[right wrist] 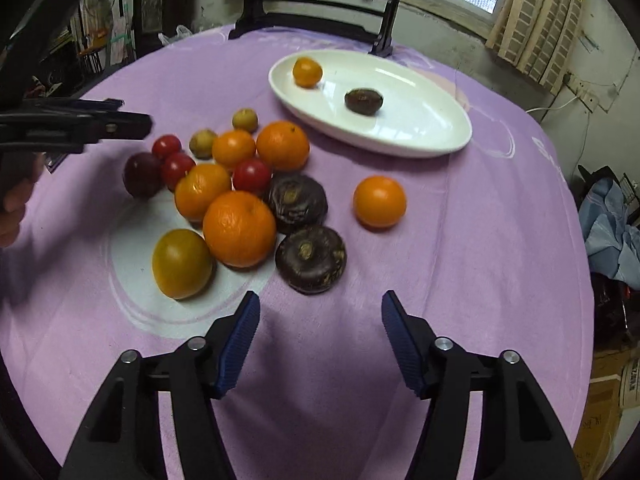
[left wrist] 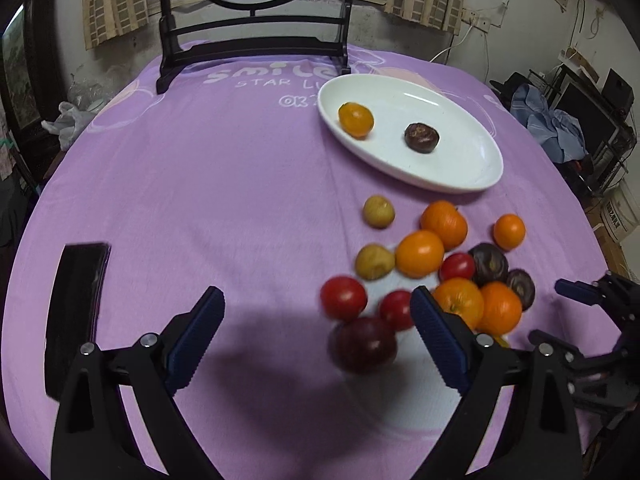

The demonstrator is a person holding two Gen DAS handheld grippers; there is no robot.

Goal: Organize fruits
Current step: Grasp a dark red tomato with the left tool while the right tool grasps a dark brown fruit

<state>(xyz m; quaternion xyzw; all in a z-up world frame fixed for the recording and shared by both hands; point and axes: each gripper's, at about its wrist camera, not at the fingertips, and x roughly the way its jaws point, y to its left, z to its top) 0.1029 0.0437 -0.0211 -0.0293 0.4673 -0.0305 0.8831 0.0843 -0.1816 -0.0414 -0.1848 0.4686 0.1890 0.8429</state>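
Now we hold both tools over the purple-clothed desk [right wrist: 500,240]: the left hand-held gripper [left wrist: 316,330] has its jaws spread wide with nothing pinched, and the right hand-held gripper [right wrist: 320,336] stands parted and empty too. Toward the desk's far edge the white oval plate [right wrist: 432,128] carries one small orange [right wrist: 307,72] and one dark brown fruit [right wrist: 363,100], apart from each other. Nearer us, the loose pile of fruits [right wrist: 240,184] lies on the cloth, oranges, red tomatoes and dark ones touching, while a lone orange [right wrist: 379,201] sits apart toward the right edge.
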